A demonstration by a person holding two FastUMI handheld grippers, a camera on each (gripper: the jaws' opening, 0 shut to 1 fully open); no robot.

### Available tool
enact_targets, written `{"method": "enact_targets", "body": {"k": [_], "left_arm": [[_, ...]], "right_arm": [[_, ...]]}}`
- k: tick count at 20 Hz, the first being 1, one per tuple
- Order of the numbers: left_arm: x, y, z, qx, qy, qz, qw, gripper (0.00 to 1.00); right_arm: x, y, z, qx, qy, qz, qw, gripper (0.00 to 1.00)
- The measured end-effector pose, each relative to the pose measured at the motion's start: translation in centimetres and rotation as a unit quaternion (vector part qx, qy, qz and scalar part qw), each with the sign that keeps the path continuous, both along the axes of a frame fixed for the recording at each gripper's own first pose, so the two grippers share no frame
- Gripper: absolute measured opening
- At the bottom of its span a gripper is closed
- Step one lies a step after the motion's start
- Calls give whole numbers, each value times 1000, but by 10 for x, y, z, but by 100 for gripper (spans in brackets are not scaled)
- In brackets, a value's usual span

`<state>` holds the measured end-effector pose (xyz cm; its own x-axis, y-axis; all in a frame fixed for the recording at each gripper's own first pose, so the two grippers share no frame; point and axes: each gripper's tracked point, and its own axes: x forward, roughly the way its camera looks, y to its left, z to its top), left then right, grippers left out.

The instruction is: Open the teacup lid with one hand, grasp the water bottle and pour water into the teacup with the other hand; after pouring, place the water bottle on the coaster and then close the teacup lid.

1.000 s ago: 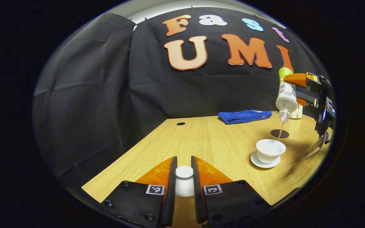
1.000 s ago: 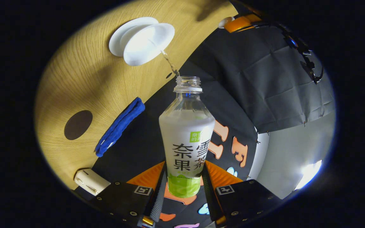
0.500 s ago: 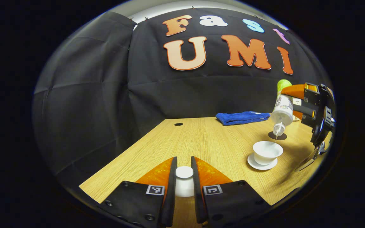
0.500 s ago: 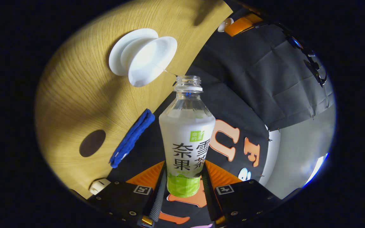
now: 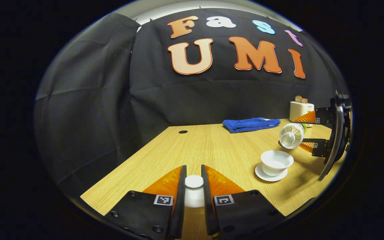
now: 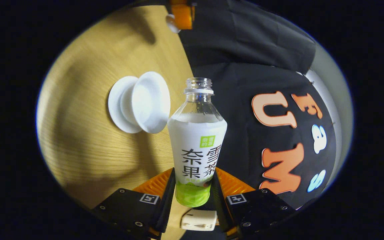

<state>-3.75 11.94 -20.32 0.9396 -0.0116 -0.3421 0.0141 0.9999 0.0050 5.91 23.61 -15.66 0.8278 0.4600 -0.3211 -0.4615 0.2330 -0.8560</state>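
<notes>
We see a pale wooden table (image 5: 212, 146) with fine straight grain, a round cable hole (image 5: 182, 132) near its far edge, black creased cloth hanging behind as the booth wall. A folded blue towel (image 5: 250, 124) lies at the back, a small cream box-shaped device (image 5: 300, 110) beyond it. The left gripper (image 5: 194, 186) sits low over the table, its fingers clenched on the white teacup lid (image 5: 194, 190), a smooth glazed knob between them. The white teacup (image 5: 276, 161) stands open on its round saucer (image 5: 268, 174), well apart from the lid. Just beside and above the cup, the right gripper (image 6: 193, 186) grasps the water bottle (image 6: 197, 146) near its green base, both fingers pressed to it. The bottle is clear ribbed plastic with a white label, capless, lying roughly level, mouth towards us in the left gripper view.
</notes>
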Motion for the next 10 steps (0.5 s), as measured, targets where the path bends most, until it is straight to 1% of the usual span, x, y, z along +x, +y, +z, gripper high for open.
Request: {"method": "enact_targets", "body": {"k": [1, 3, 4, 5, 6, 7, 8, 9, 10], "left_arm": [[1, -4, 3, -1, -3, -4, 1000, 30], [4, -11, 9, 0, -12, -12, 1000, 30], [6, -15, 11, 0, -15, -15, 1000, 27], [6, -19, 13, 2, -17, -18, 1000, 30], [7, -22, 16, 4, -20, -21, 1000, 30], [8, -26, 19, 5, -23, -23, 999, 30], [9, -29, 20, 4, -25, -26, 999, 30], [10, -35, 20, 4, -25, -31, 999, 27], [11, -39, 21, 3, -27, -34, 999, 30]], "right_arm": [[7, 0, 10, 38, 15, -7, 999, 61], [21, -7, 18, 108, 54, -40, 992, 60], [26, -12, 19, 144, 76, -55, 985, 62], [27, -14, 23, 178, 96, -70, 977, 60], [31, -19, 26, 214, 113, -84, 967, 60], [36, -23, 33, 259, 128, -94, 953, 60], [42, -28, 35, 302, 146, -105, 936, 60], [49, -29, 35, 334, 167, -119, 920, 60], [53, -34, 29, 356, 184, -131, 907, 60]]}}
